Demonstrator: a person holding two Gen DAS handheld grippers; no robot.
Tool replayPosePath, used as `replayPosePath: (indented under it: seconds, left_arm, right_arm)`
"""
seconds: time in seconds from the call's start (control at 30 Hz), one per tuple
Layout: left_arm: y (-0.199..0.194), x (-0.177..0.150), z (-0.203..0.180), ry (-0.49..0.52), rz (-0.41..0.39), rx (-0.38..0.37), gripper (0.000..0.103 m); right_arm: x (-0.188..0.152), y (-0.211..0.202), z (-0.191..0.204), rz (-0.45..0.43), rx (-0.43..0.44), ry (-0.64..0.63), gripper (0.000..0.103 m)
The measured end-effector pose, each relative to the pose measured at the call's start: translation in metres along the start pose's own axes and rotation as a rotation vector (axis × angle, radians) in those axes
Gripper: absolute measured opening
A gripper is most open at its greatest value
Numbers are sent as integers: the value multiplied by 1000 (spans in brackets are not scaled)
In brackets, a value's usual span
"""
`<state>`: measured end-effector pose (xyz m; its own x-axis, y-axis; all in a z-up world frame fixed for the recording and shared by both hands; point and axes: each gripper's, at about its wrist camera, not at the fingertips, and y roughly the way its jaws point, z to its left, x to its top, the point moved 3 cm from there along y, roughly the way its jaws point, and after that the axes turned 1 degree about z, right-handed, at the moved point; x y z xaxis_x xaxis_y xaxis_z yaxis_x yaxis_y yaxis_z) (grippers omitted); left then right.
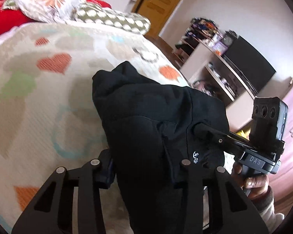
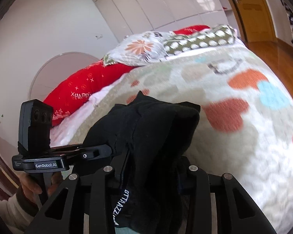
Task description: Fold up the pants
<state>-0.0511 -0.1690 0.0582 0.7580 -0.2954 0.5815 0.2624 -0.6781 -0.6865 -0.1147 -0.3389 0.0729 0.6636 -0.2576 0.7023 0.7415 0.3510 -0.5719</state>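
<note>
The black pants [image 1: 146,120] hang bunched between both grippers above the heart-patterned bedspread [image 1: 39,89]. My left gripper [image 1: 146,173] is shut on the pants, whose cloth covers its fingertips. In the left wrist view my right gripper [image 1: 199,129] reaches in from the right and grips the same cloth. In the right wrist view the pants [image 2: 152,128] drape over my right gripper [image 2: 152,175], which is shut on them, white lettering showing low down. My left gripper [image 2: 109,148] comes in from the left there, pinching the cloth's edge.
Pillows [image 1: 48,3] and a red cushion [image 2: 84,85] lie at the head of the bed. A shelf unit with a dark TV [image 1: 250,64] stands to the right, beside a wooden door [image 1: 162,0]. Wooden floor [image 2: 273,54] runs along the bed.
</note>
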Motion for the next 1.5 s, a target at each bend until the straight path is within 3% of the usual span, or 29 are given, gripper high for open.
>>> replayPosePath:
  seconds: [0.1, 0.23, 0.3, 0.37, 0.4, 0.43, 0.63, 0.77, 0.83, 0.97, 1.23, 1.5]
  left_arm:
    - [-2, 25, 21, -5, -32, 50, 38]
    - [16, 42, 54, -41, -14, 103, 39]
    - [35, 43, 69, -71, 24, 122, 41]
    - [47, 41, 86, -118, 60, 138, 52]
    - [49, 39, 90, -134, 53, 144, 65]
    - [48, 37, 91, -136, 41, 160, 71]
    - [27, 30, 79, -106, 13, 265, 74]
    - [11, 26, 65, -75, -31, 334, 74]
    - [8, 20, 59, -53, -46, 382, 74]
    - [19, 9, 52, 5, -60, 470, 76]
    - [16, 5, 48, 20, -94, 493, 79]
    - [-4, 1, 32, 28, -139, 497, 79]
  right_arm:
    - [23, 28, 4, -2, -4, -12, 37]
    - [40, 77, -4, 53, -31, 1, 37]
    - [39, 100, -12, 103, -86, 3, 42]
    - [33, 114, -23, 155, -173, 16, 53]
    - [30, 113, -26, 156, -188, 18, 54]
    - [29, 106, -25, 135, -193, 14, 58]
    - [34, 63, -9, 71, -290, -71, 59]
    - [29, 45, 13, 67, -247, -128, 58]
    - [22, 47, 21, 87, -242, -163, 58]
    - [-2, 76, 13, 177, -352, -207, 58]
    - [-6, 63, 14, 135, -344, -170, 60]
    - [4, 42, 37, 60, -369, -163, 73]
